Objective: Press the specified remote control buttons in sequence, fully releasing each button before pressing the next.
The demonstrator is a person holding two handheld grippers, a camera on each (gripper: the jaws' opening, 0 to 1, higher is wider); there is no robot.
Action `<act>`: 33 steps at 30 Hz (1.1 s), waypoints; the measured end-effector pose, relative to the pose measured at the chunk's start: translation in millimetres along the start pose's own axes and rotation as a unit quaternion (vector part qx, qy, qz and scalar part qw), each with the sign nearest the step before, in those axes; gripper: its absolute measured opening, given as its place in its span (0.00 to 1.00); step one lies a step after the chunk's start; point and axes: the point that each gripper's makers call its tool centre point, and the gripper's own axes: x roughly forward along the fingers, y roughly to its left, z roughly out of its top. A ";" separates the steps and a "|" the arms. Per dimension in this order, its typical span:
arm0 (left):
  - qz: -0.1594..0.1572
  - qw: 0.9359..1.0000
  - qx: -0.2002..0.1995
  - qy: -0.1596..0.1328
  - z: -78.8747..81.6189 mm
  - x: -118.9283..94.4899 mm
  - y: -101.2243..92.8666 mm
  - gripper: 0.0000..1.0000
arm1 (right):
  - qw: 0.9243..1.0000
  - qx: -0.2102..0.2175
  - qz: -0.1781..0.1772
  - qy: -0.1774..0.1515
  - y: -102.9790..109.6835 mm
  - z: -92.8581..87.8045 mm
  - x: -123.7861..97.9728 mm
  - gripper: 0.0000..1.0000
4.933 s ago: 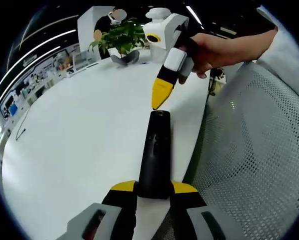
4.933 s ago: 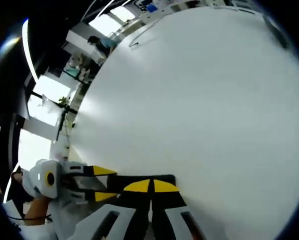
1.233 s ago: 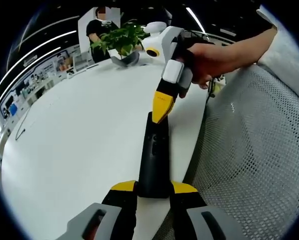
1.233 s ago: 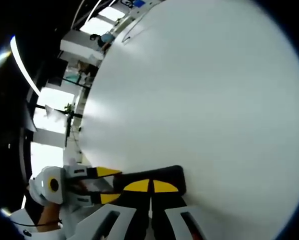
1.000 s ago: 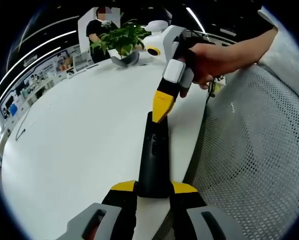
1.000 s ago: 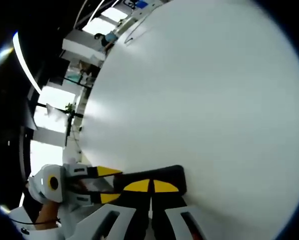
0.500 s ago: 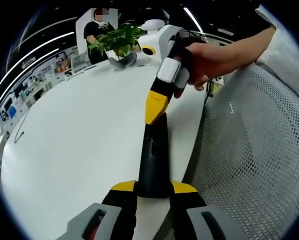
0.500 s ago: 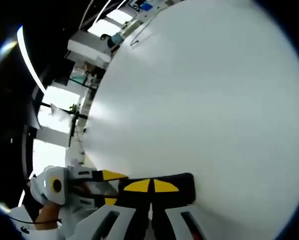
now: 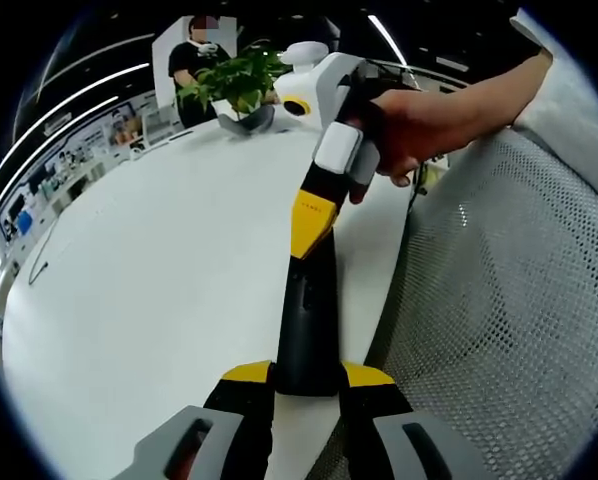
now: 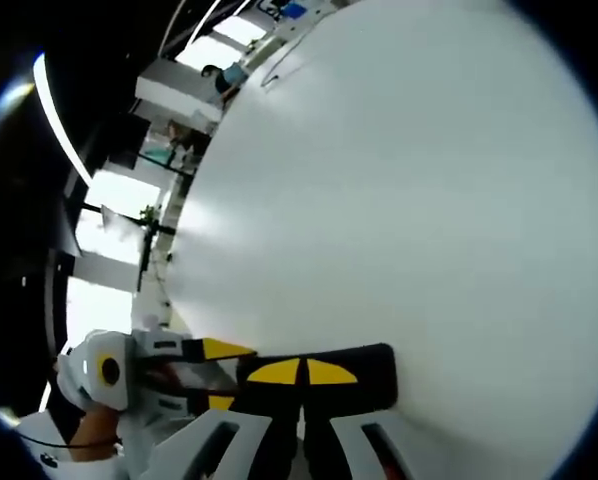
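White table (image 9: 149, 260), broad bare top, edge just right of remote (image 9: 307, 320). Remote lengthwise near that edge, near end clamped in left gripper (image 9: 307, 375). Right gripper (image 9: 304, 250) jaws closed, tip on remote's middle. Plant (image 9: 241, 78) far.

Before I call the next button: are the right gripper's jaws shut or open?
Shut. In the left gripper view, the right gripper comes to one closed yellow tip over the remote; its own view shows the yellow tips together.

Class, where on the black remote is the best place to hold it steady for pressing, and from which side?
Grip the remote at its near end, across its narrow width, approaching lengthwise as the left gripper does. The slim bar shape probably suits this, leaving the top face free for the right gripper.
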 end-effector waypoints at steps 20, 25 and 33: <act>0.002 1.000 -0.003 -0.002 0.4 0.0 0.7 0.24 | 0.994 -0.094 -0.056 0.008 2.0 2.4 4.2 0.00; 0.002 1.000 -0.004 -0.001 0.3 -0.2 0.6 0.24 | 0.996 -0.076 -0.051 0.003 1.4 3.8 3.7 0.00; 0.003 1.000 -0.003 0.000 0.3 -0.5 0.4 0.24 | 0.999 -0.027 -0.029 0.000 0.0 3.0 -4.5 0.00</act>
